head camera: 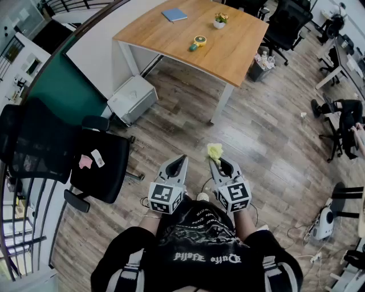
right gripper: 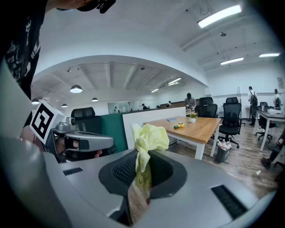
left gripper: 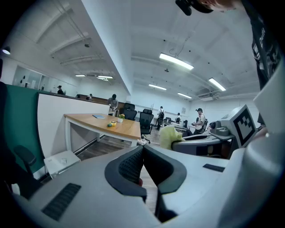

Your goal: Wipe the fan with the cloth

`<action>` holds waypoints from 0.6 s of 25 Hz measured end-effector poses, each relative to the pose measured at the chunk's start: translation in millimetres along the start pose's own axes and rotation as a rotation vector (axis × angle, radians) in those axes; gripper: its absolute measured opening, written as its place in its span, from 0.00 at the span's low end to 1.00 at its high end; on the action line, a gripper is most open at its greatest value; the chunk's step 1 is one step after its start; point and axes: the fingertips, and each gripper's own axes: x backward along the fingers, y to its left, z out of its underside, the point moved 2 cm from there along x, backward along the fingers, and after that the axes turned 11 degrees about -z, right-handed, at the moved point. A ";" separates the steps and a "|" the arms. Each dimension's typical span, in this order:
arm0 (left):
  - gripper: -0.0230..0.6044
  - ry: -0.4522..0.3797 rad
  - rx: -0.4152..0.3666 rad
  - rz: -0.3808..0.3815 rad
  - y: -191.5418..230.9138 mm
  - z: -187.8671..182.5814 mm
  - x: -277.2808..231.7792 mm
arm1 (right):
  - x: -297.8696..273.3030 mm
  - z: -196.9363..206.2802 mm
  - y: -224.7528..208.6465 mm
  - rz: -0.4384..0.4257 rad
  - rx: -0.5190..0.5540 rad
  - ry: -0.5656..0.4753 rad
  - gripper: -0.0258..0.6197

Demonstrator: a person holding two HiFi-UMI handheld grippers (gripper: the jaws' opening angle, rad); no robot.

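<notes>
Head view, going left to right: a black office chair [head camera: 85, 165] sits at the far left, then a white box [head camera: 132, 98] on the wood floor near the bench [head camera: 239, 63]. The left claw [head camera: 182, 159] is held out over the floor, pressed together with nothing in it. The left gripper view has its two pads meeting at the tips. Up on the bench, well apart from both claws, there's a blue notebook [head camera: 174, 15], the little yellow and green fan [head camera: 198, 41] and a small potted plant [head camera: 219, 21], in that order. Just beside the left claw is the right claw [head camera: 218, 163], pinching the pale yellow cloth [head camera: 215, 151]. The cloth bunches up above the tips, and in the right gripper view a strip of it hangs down between the pads. More office chairs [head camera: 285, 25] stand off to the right.
</notes>
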 end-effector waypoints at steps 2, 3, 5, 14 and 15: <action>0.07 -0.005 0.012 -0.012 2.5 -1.3 1.1 | 5.3 2.2 0.1 0.003 0.010 0.009 0.13; 0.07 -0.004 0.017 -0.015 2.8 -0.9 2.5 | 9.2 4.8 1.0 0.007 0.010 0.013 0.13; 0.07 0.000 0.025 -0.015 0.4 2.1 5.6 | 18.7 11.7 2.9 0.019 0.001 0.021 0.13; 0.07 0.004 0.044 -0.053 -38.2 14.3 12.9 | 67.1 23.0 -11.5 0.029 -0.018 0.006 0.13; 0.07 0.006 0.046 -0.056 -41.4 15.2 13.7 | 70.6 23.1 -12.3 0.022 -0.026 -0.001 0.13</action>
